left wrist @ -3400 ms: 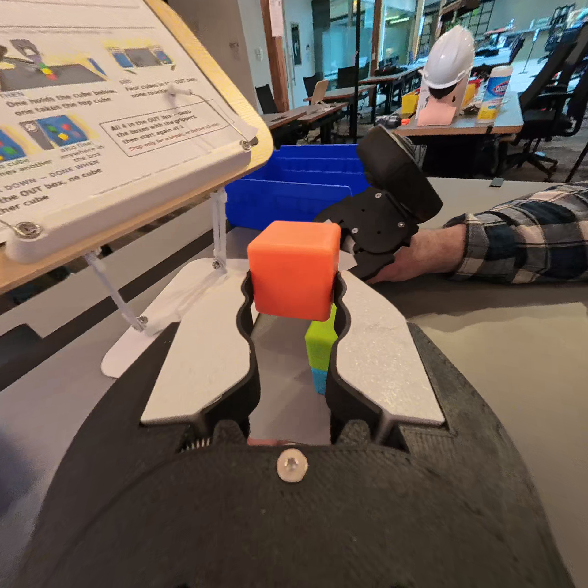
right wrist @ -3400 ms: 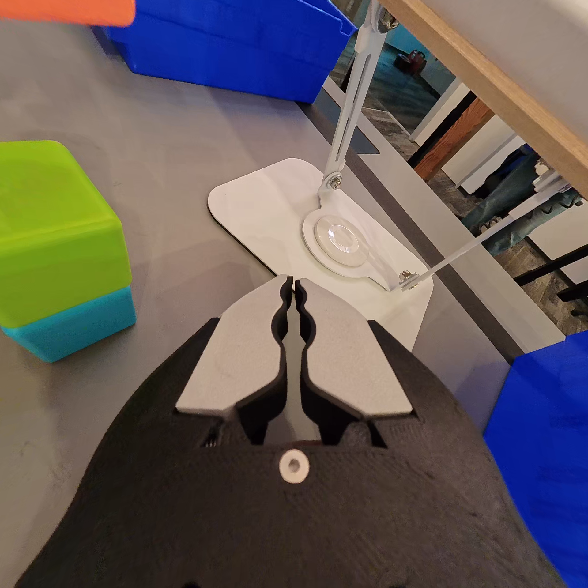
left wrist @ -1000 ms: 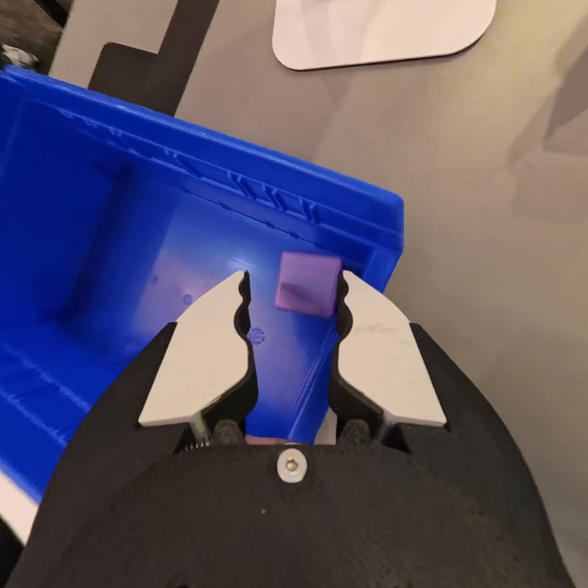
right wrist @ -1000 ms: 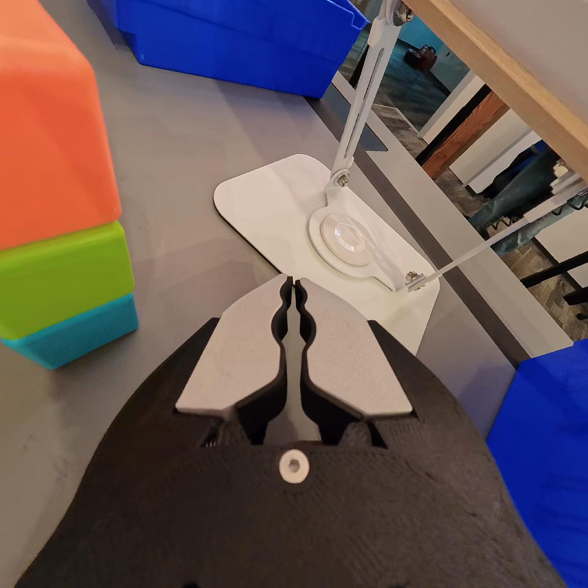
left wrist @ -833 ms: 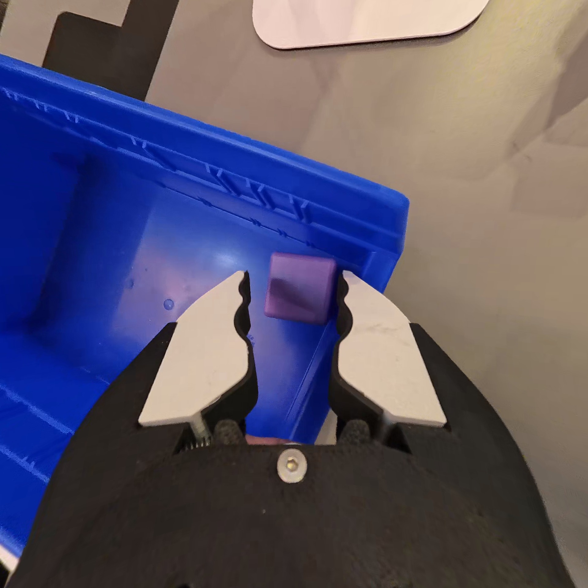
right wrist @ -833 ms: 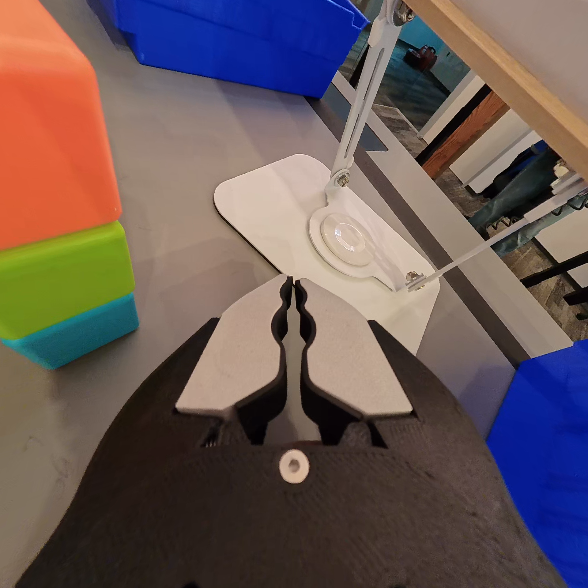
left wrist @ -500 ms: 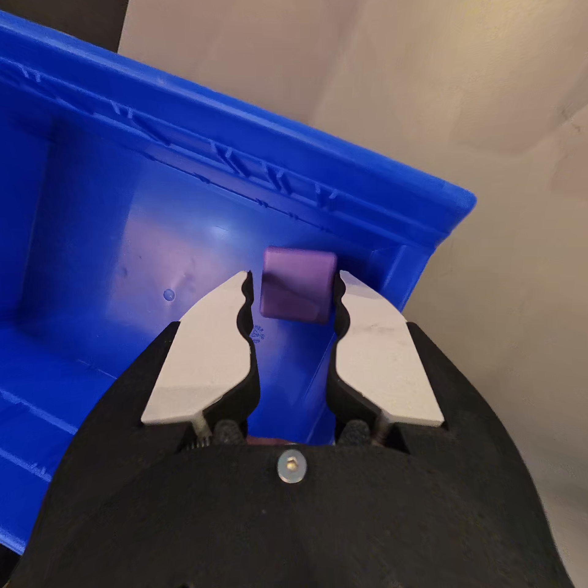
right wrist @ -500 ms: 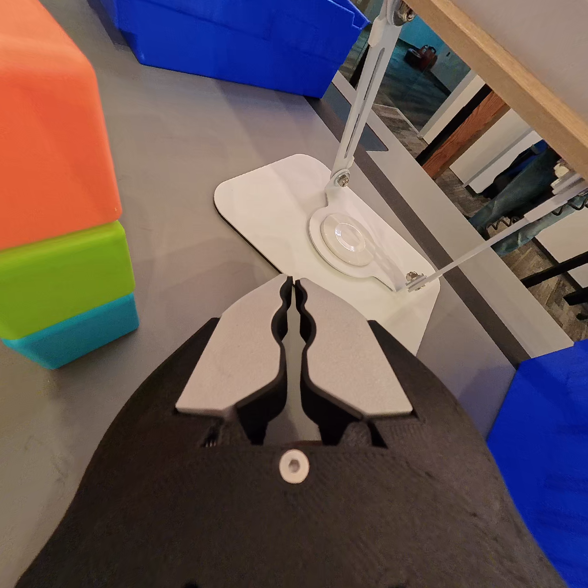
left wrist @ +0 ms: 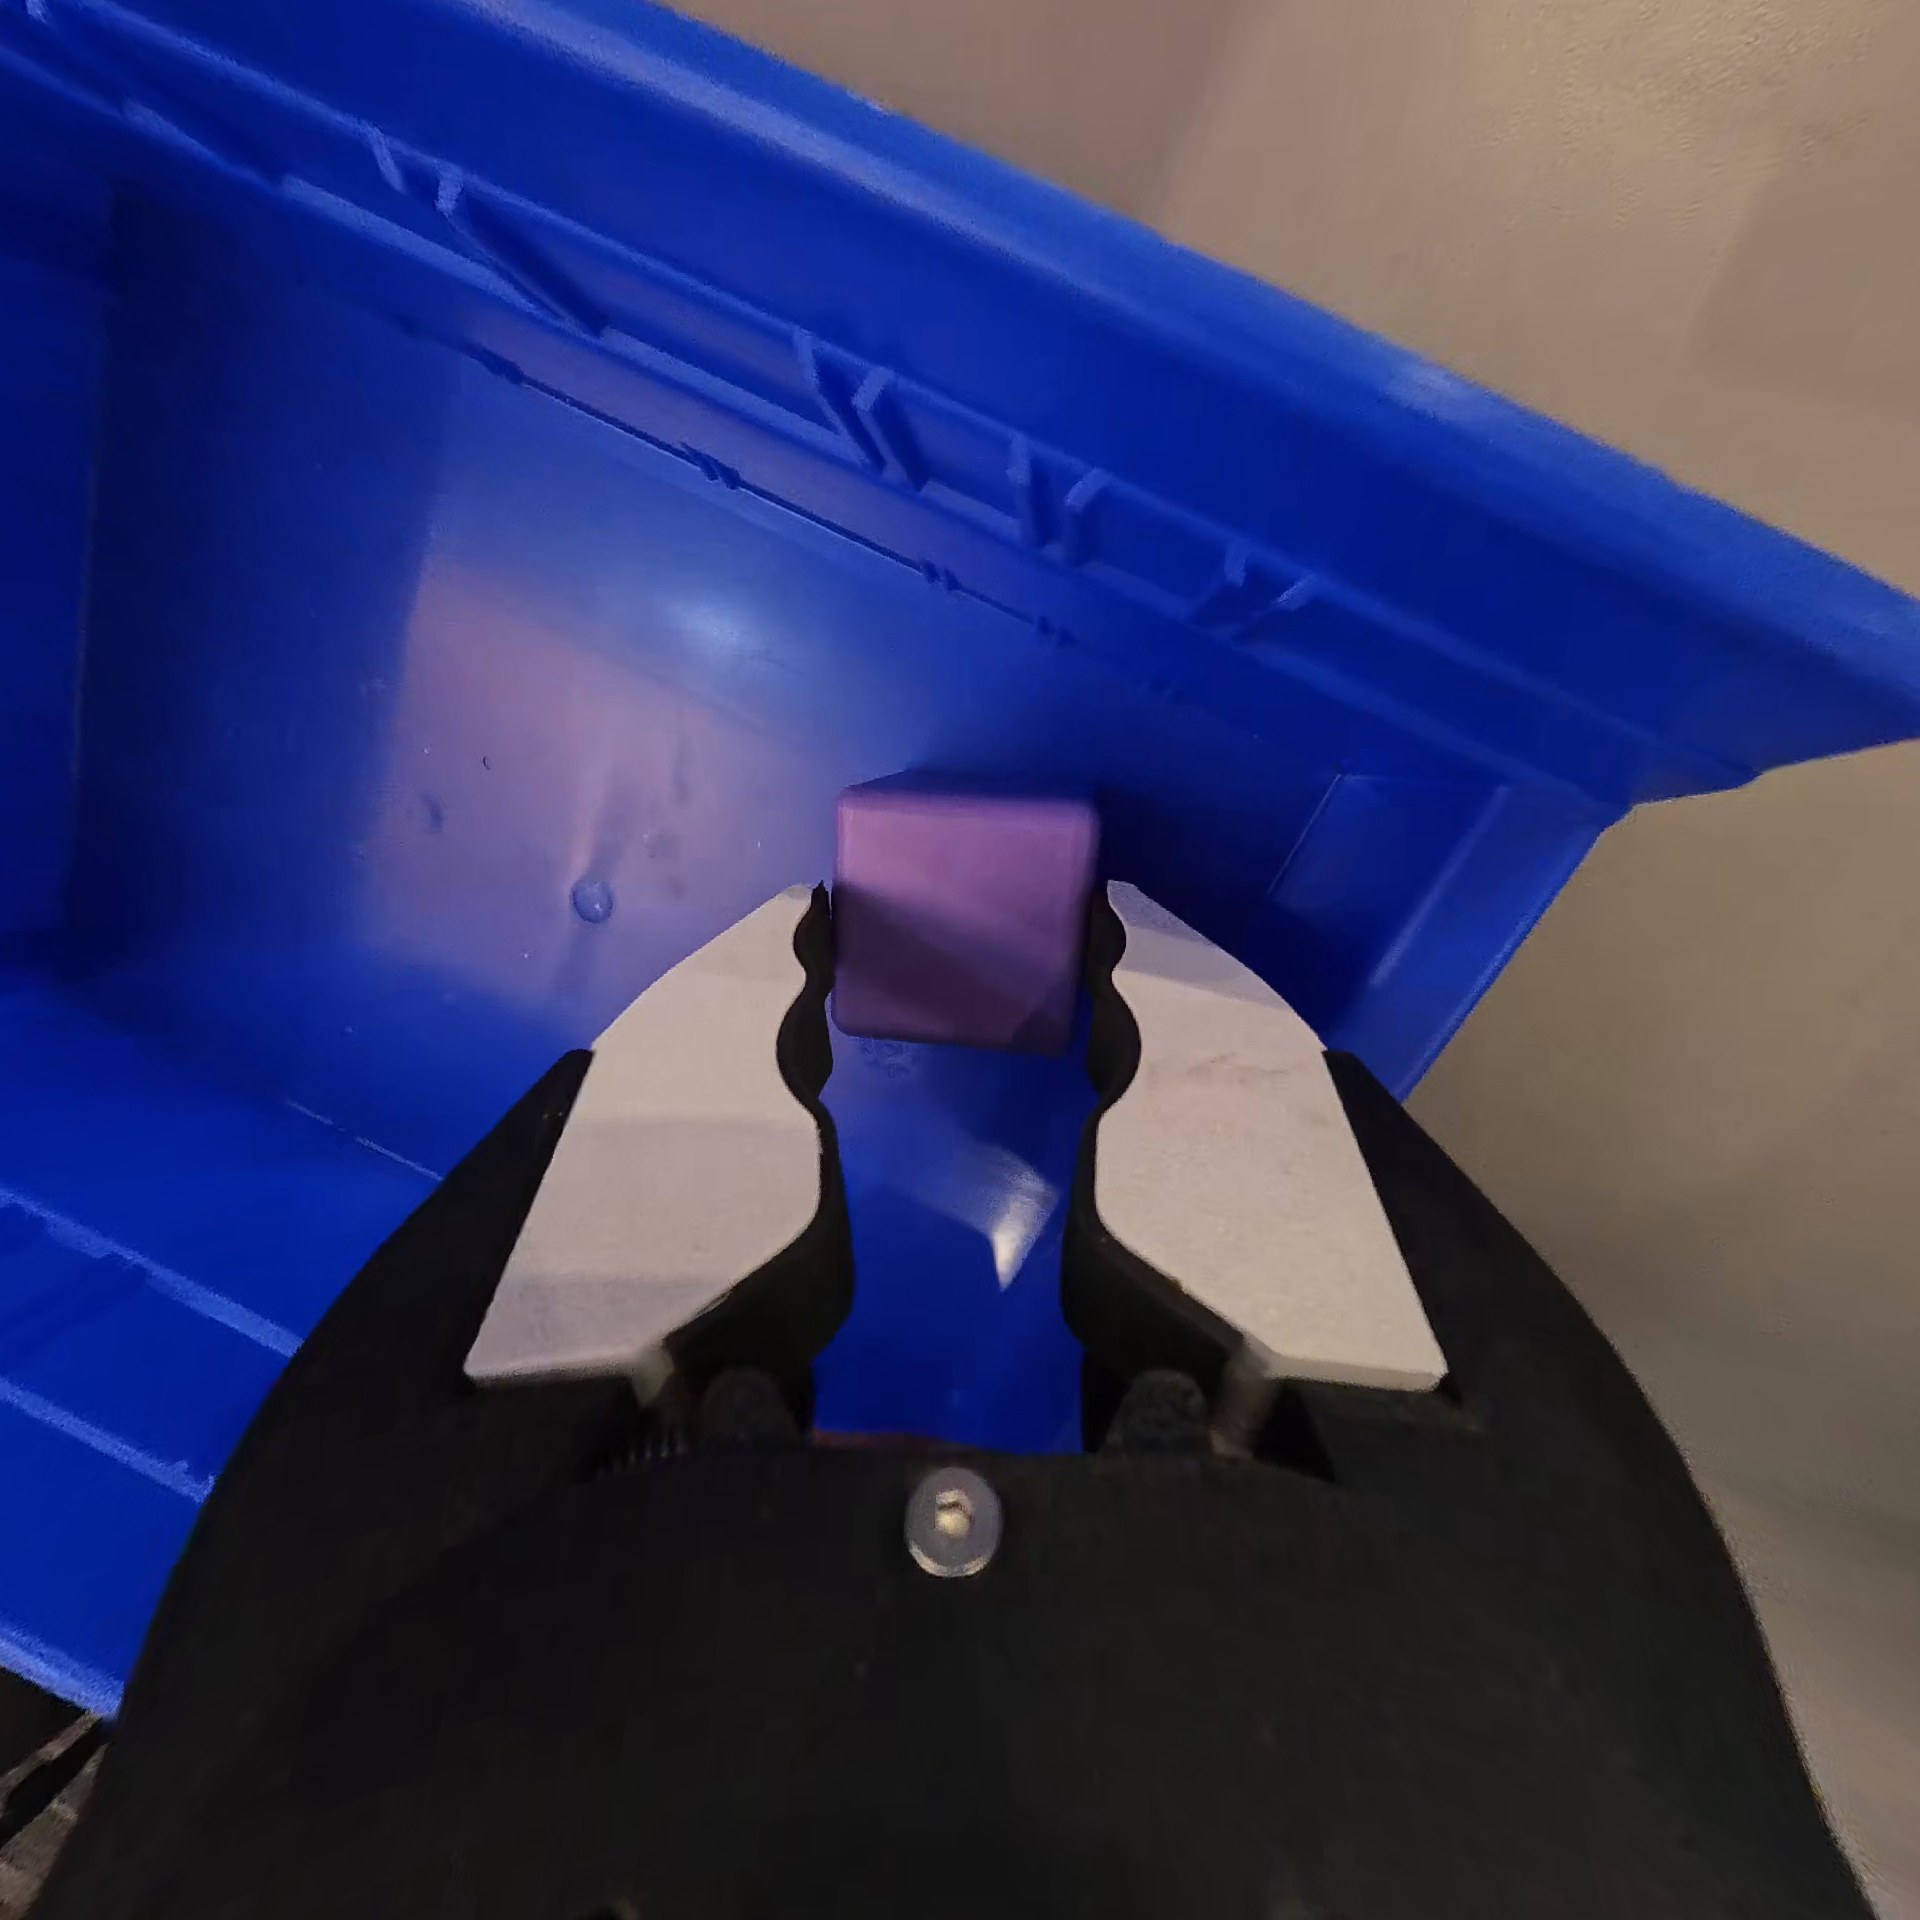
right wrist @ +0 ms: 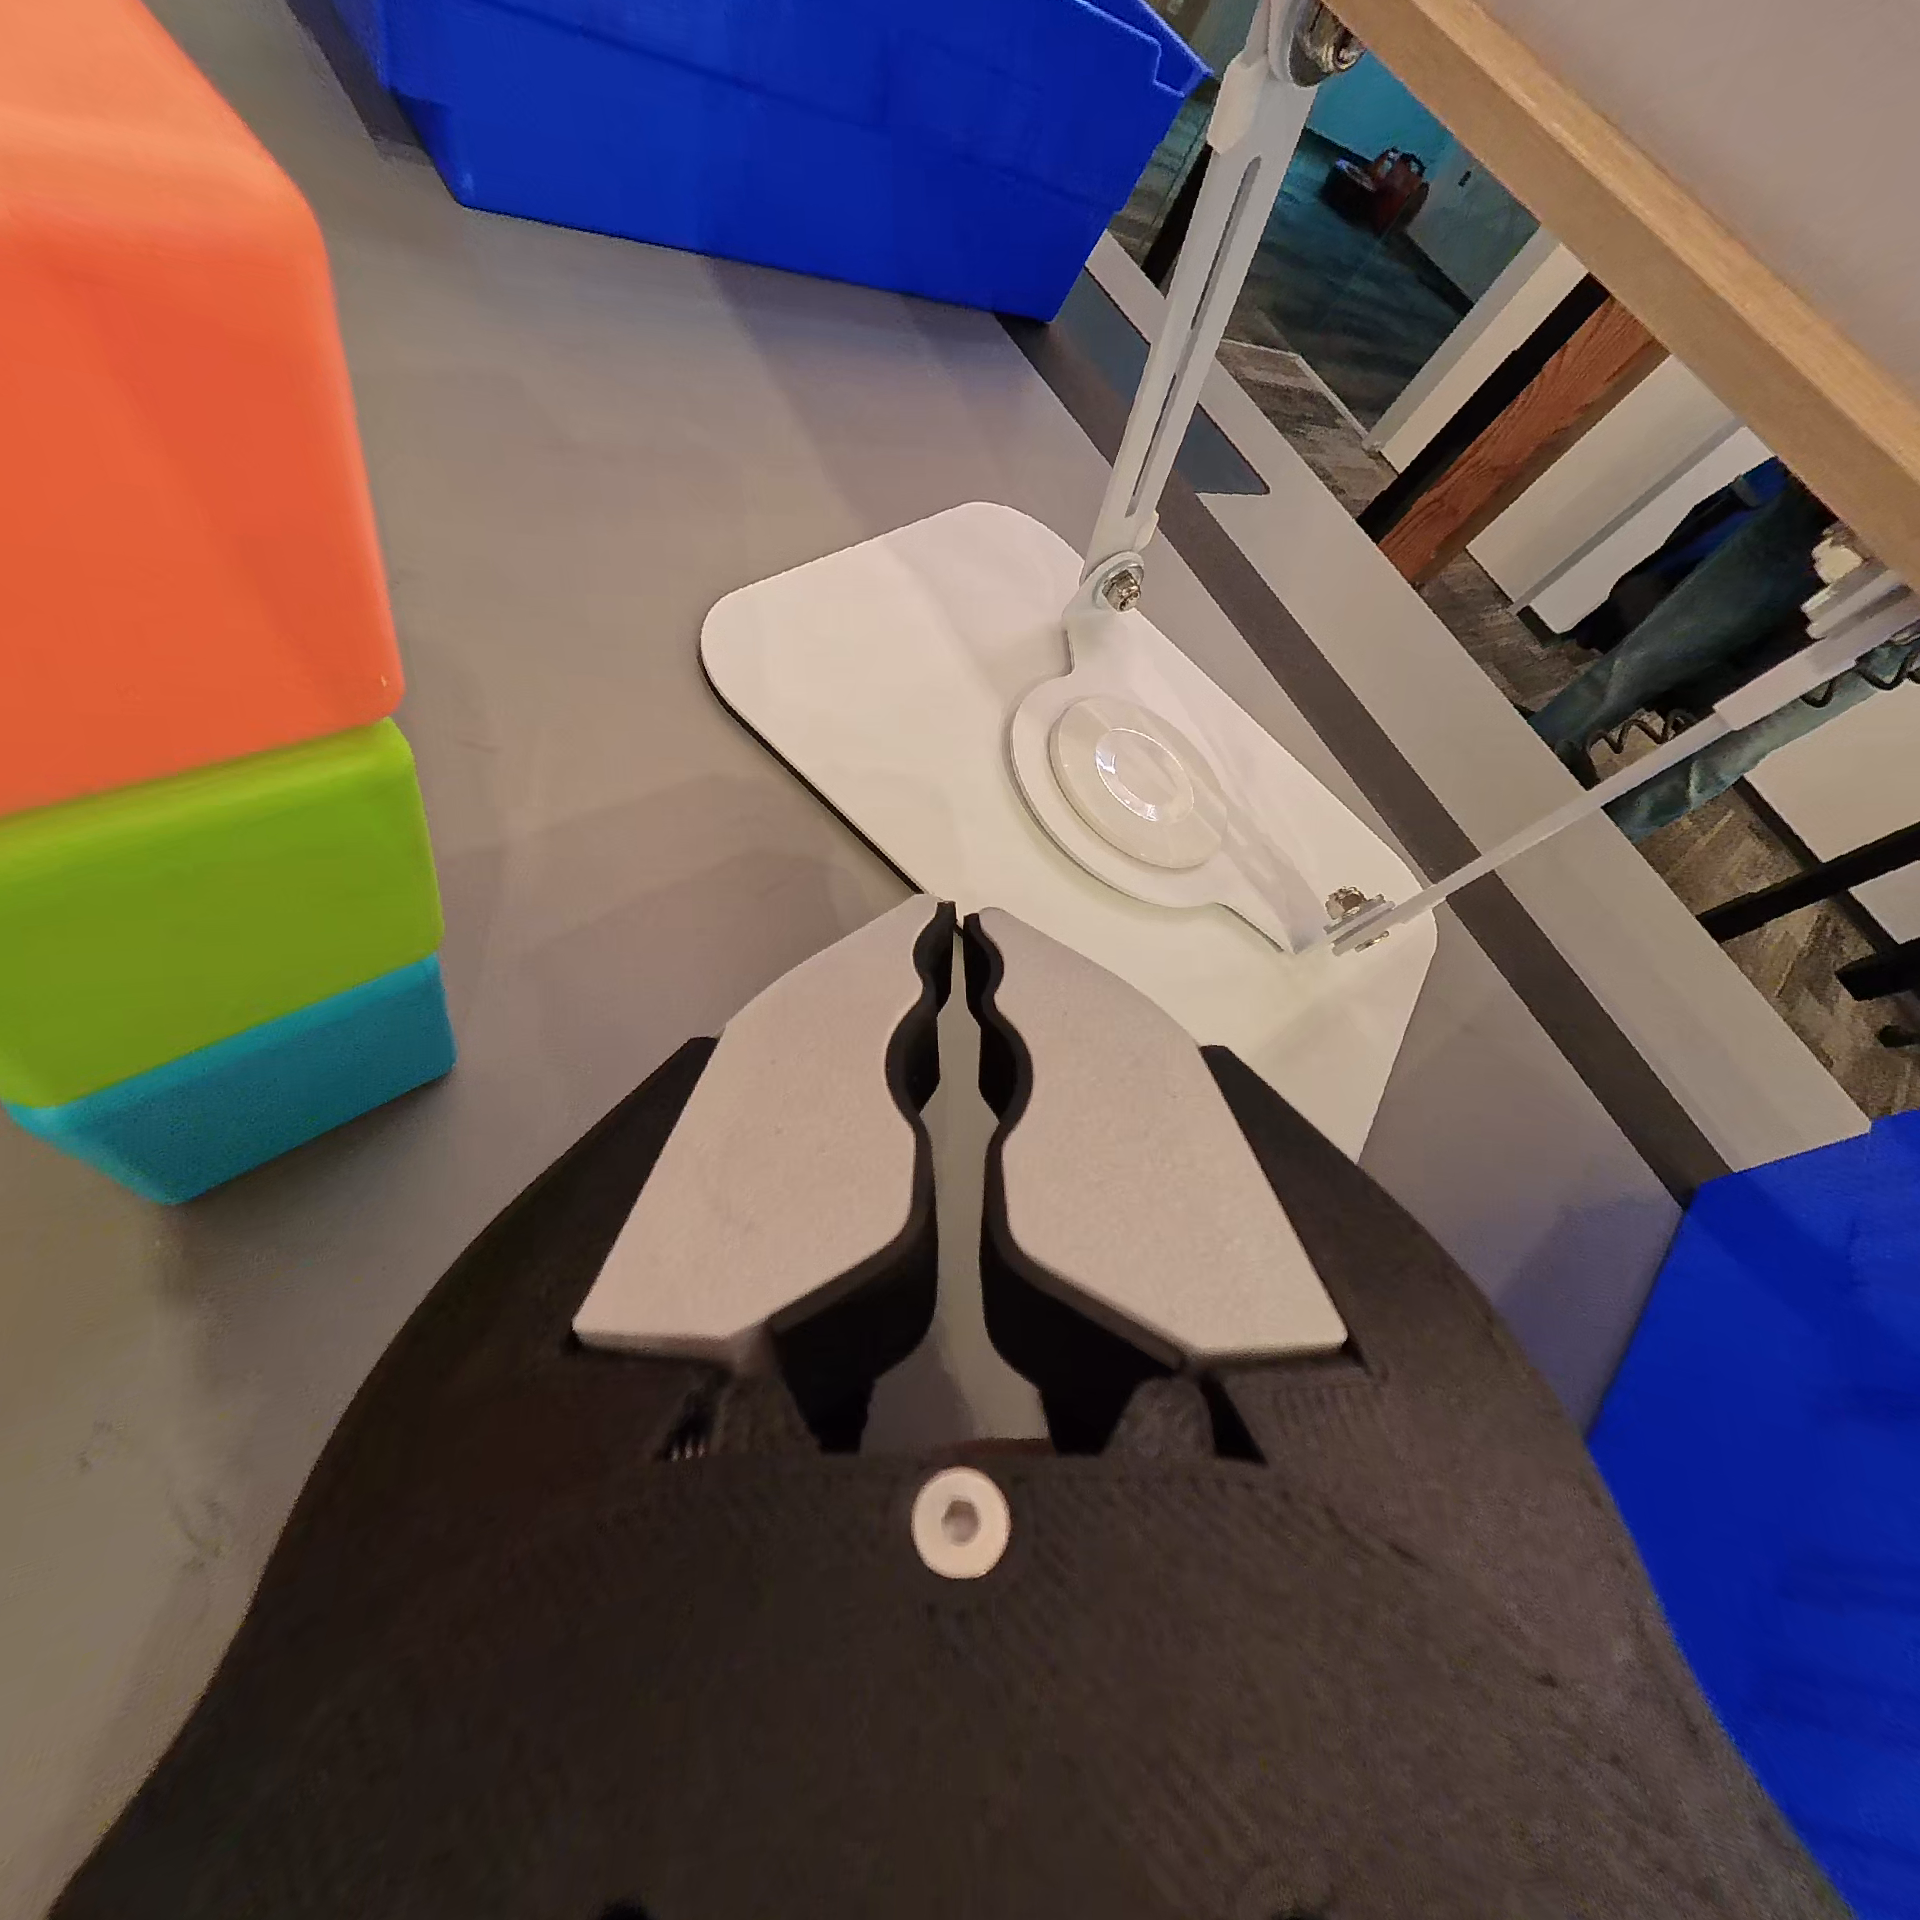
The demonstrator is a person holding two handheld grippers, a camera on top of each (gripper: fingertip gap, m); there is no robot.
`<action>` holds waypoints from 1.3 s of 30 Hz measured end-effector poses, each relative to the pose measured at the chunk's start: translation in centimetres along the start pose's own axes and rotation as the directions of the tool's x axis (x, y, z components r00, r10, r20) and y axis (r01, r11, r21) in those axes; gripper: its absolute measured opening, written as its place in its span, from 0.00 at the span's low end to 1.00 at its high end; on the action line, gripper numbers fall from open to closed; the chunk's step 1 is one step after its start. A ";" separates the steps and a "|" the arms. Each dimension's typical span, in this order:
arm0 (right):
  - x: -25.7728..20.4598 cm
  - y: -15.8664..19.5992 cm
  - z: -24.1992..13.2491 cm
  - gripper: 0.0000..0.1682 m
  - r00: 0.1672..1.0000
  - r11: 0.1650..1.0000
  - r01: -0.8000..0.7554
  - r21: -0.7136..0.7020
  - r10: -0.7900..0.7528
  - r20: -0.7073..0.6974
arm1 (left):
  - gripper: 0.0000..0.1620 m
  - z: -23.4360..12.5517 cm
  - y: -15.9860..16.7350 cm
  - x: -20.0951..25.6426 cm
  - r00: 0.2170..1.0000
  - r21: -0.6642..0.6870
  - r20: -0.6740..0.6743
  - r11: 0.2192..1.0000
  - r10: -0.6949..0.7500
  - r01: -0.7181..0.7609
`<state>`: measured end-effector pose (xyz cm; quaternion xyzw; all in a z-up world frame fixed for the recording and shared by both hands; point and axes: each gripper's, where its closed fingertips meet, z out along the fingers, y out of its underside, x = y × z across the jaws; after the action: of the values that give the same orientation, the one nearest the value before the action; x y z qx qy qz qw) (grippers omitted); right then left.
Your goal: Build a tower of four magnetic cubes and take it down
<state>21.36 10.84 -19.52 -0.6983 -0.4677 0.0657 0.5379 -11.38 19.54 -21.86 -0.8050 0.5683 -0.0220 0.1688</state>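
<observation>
A purple cube (left wrist: 961,935) sits inside a blue bin (left wrist: 1039,343), near the bin's right corner. My left gripper (left wrist: 963,935) reaches into the bin, and its fingertips (left wrist: 805,935) touch the cube's left and right sides, so it is shut on the cube. In the right wrist view a stack stands on the grey table at the left: an orange cube (right wrist: 156,416) on a green cube (right wrist: 208,904) on a teal cube (right wrist: 260,1091). My right gripper (right wrist: 956,920) is shut and empty, low over the table to the right of the stack.
A white stand base (right wrist: 883,665) with thin white arms lies just beyond the right gripper. One blue bin (right wrist: 779,135) stands at the back of the table and another blue bin (right wrist: 1766,1455) at the right edge. The table edge runs behind the stand. There is about 35 centimeters between the tips of the two grippers.
My left gripper moved deeper into the bin and centred on the purple cube, and its fingers closed onto the cube's sides. The right gripper and the stack have not moved.
</observation>
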 end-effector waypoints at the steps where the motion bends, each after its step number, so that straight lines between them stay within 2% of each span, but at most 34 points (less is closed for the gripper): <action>1: 0.0 0.0 0.0 0.01 1.000 1.000 0.000 0.000 0.000 0.000 | 0.28 -0.1 0.0 -0.3 1.000 0.005 0.027 1.000 -0.002 0.002; 5: 0.0 0.0 0.0 0.01 1.000 1.000 -0.001 0.000 0.001 -0.001 | 0.28 -1.7 -0.6 -0.7 0.995 0.095 0.081 0.994 -0.055 0.047; 9: 0.0 0.0 0.0 0.01 1.000 1.000 -0.001 -0.001 0.001 -0.001 | 0.28 -6.0 -2.8 -0.6 0.978 0.301 0.158 0.950 -0.136 0.084; 13: 0.0 0.0 0.0 0.01 1.000 1.000 0.001 -0.002 -0.001 -0.003 | 0.28 -11.3 -5.6 1.9 0.962 0.522 0.203 0.851 -0.184 0.053; 18: 0.0 0.0 0.1 0.01 1.000 1.000 0.003 -0.003 -0.003 -0.004 | 0.28 -15.4 -9.8 7.7 0.960 0.747 0.161 0.664 -0.228 0.032; 22: 0.1 0.0 0.0 0.01 1.000 1.000 0.003 -0.001 -0.003 -0.007 | 0.28 -15.8 -13.2 12.3 0.969 0.848 0.115 0.530 -0.220 0.020; 26: 0.1 0.0 0.0 0.01 1.000 1.000 -0.002 0.002 0.002 -0.007 | 0.28 -15.1 -16.6 16.2 0.978 0.927 -0.028 0.359 -0.209 0.104; 29: 0.1 0.0 0.0 0.01 1.000 1.000 -0.001 0.002 0.001 -0.006 | 0.28 -13.5 -18.8 18.7 0.981 0.947 -0.101 0.286 -0.168 0.146; 36: 0.1 0.0 0.0 0.01 1.000 1.000 0.001 0.002 -0.001 -0.007 | 0.28 -12.1 -22.8 22.4 0.986 0.971 -0.126 0.190 -0.107 0.144; 39: 0.1 0.0 0.0 0.01 1.000 1.000 0.001 0.002 -0.001 -0.007 | 0.28 -12.0 -23.8 23.5 0.991 0.982 -0.097 0.156 -0.095 0.111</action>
<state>21.39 10.89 -19.47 -0.6976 -0.4660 0.0635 0.5405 15.74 1.97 -7.17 -0.5412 0.3643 -0.4004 0.6434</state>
